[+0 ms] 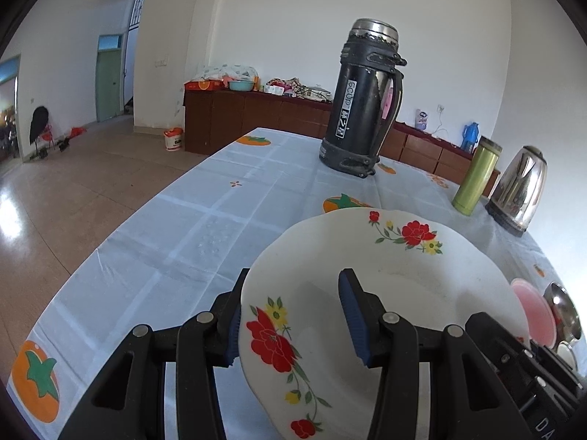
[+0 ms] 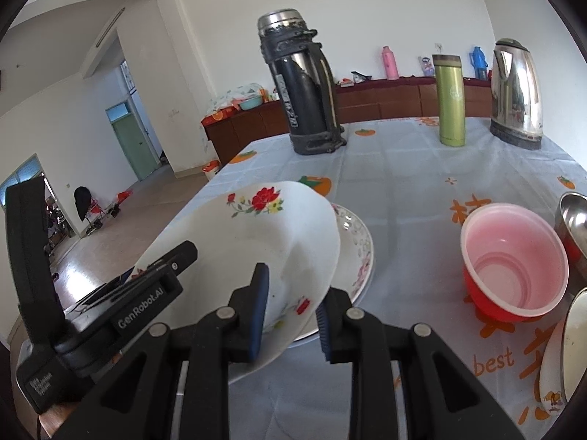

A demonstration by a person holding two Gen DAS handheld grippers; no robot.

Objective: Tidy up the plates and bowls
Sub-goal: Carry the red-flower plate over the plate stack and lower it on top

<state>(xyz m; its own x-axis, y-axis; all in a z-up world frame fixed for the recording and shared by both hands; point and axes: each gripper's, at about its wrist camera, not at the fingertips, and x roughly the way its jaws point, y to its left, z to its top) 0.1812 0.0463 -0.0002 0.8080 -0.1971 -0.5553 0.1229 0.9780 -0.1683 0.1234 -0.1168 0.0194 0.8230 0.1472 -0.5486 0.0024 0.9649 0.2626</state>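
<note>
A white plate with red flowers [image 1: 385,293] is held tilted above the table by both grippers. My left gripper [image 1: 293,315] is shut on its left rim, one finger under and one on top. My right gripper [image 2: 290,315] is shut on its right rim; the plate shows in the right wrist view [image 2: 256,231]. Under it a second plate with a pink flower rim [image 2: 357,242] lies flat on the table. A red and pink plastic bowl [image 2: 513,260] stands to the right. A steel bowl [image 2: 576,216] is at the right edge.
A tall black thermos [image 2: 301,88], a green flask [image 2: 449,99] and a steel kettle [image 2: 517,91] stand at the far side of the table [image 1: 165,227]. Another white dish [image 2: 554,377] lies at the near right. The left table edge drops to the floor.
</note>
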